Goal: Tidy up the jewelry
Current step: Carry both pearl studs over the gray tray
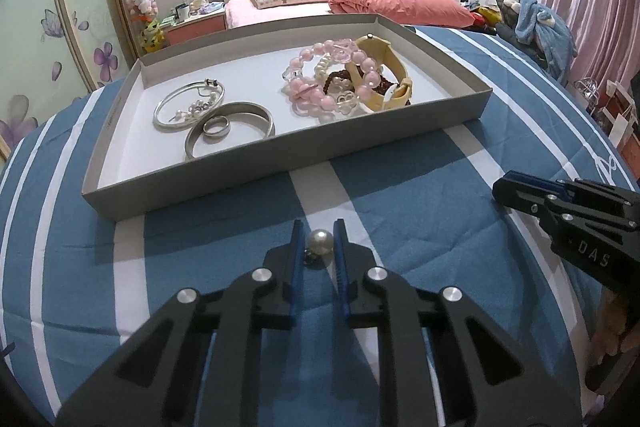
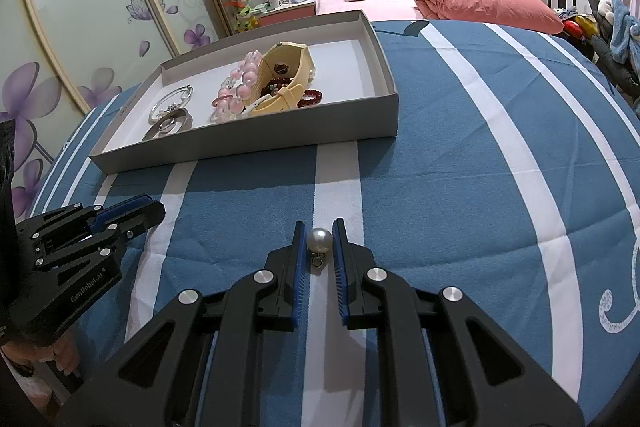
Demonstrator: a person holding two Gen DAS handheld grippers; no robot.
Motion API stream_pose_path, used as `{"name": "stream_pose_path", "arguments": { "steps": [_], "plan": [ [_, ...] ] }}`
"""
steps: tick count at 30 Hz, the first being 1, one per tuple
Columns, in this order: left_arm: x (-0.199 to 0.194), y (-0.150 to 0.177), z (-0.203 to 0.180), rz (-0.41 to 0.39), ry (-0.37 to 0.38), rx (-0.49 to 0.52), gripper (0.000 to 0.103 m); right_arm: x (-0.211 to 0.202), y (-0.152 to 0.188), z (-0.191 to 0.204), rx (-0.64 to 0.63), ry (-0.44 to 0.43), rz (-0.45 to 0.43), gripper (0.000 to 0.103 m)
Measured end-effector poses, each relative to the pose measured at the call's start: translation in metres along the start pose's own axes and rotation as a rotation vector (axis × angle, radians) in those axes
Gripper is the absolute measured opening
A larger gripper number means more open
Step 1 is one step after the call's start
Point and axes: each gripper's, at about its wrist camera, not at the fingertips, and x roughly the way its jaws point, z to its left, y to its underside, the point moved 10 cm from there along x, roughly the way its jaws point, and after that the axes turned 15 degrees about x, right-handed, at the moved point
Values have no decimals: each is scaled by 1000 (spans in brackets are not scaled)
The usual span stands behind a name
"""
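Note:
My left gripper (image 1: 318,241) is shut on a pearl earring (image 1: 319,242), held just above the blue striped cloth. My right gripper (image 2: 319,239) is shut on a second pearl earring (image 2: 319,241) with a small metal clasp below it. Each gripper shows in the other's view: the right one (image 1: 516,193) at the right, the left one (image 2: 140,211) at the lower left. A grey shallow box (image 1: 280,163) lies ahead, holding silver bangles (image 1: 230,125), a ring (image 1: 216,126), pink bead bracelets (image 1: 320,83) and a cream watch (image 1: 386,67). The box (image 2: 256,141) also shows in the right wrist view.
The blue cloth with white stripes (image 2: 460,155) covers the table. Behind it are a bed with a pink duvet (image 1: 400,3), a nightstand (image 1: 192,23), a wardrobe with flower doors (image 2: 100,27) and a chair piled with clothes (image 1: 536,23).

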Motion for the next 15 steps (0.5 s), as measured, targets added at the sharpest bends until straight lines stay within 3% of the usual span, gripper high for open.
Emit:
{"name": "stream_pose_path", "arguments": {
  "steps": [15],
  "plan": [
    [-4, 1, 8, -21, 2, -40, 15, -1, 0, 1, 8, -16, -6, 14]
  ]
}}
